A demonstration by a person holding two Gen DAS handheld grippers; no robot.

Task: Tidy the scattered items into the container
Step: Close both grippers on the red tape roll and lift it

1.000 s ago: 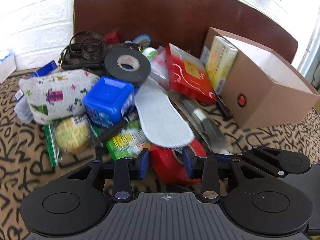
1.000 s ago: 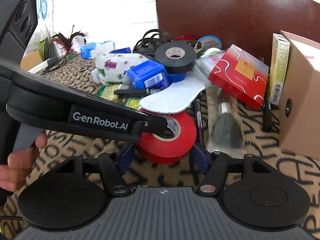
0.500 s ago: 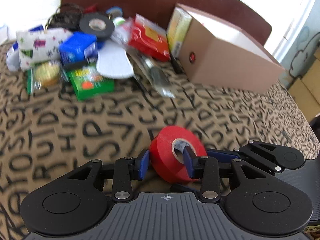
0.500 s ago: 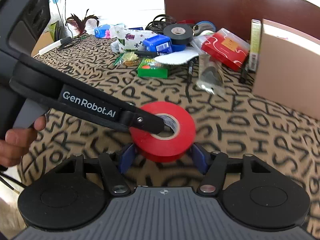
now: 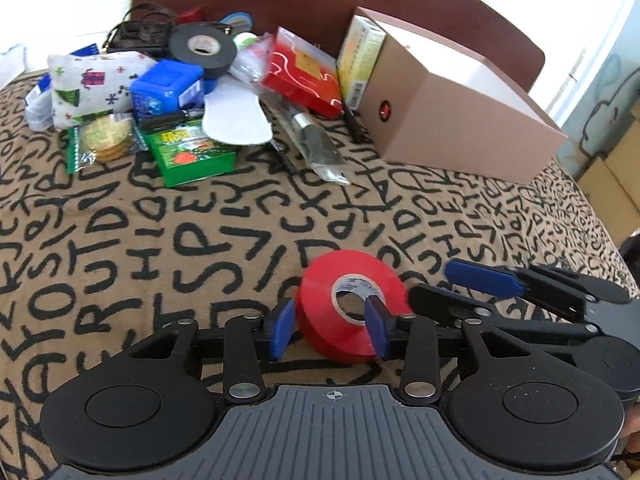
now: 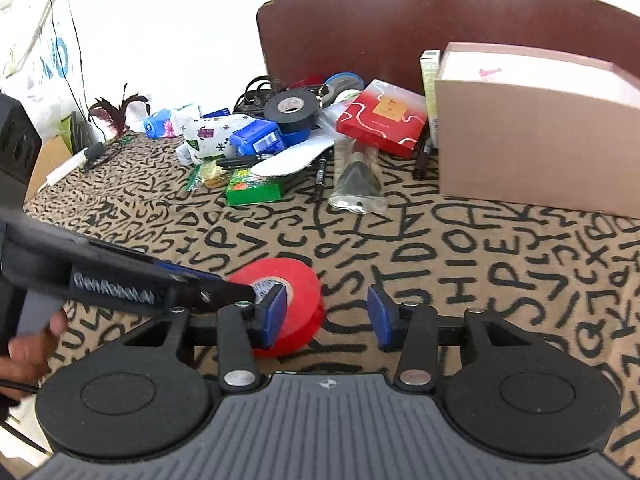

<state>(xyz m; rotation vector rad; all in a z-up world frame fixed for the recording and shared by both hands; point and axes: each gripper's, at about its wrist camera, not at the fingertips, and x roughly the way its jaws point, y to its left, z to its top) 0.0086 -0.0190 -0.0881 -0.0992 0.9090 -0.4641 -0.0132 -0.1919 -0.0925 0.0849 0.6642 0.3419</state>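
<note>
While both grippers meet over the near part of the tablecloth [image 5: 168, 240]:
Tape roll [image 5: 352, 304]: red, tilted, hole facing up and toward the cameras (well apart from the box [image 5: 460, 120]).
Left gripper [image 5: 330, 330]: jaws just widened, one finger inside the hole, the other just clear of the rim.
Right gripper [image 6: 328, 316]: jaws just narrowed, apart, roll beside one finger.

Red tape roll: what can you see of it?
The red tape roll is glossy tape on a printed whitish core, tilted over the letter-print tablecloth. The left gripper, whose jaws have just been opening, has one pad inside the core and the other just off the rim. The right gripper, jaws just closing, has one pad before it.
</note>
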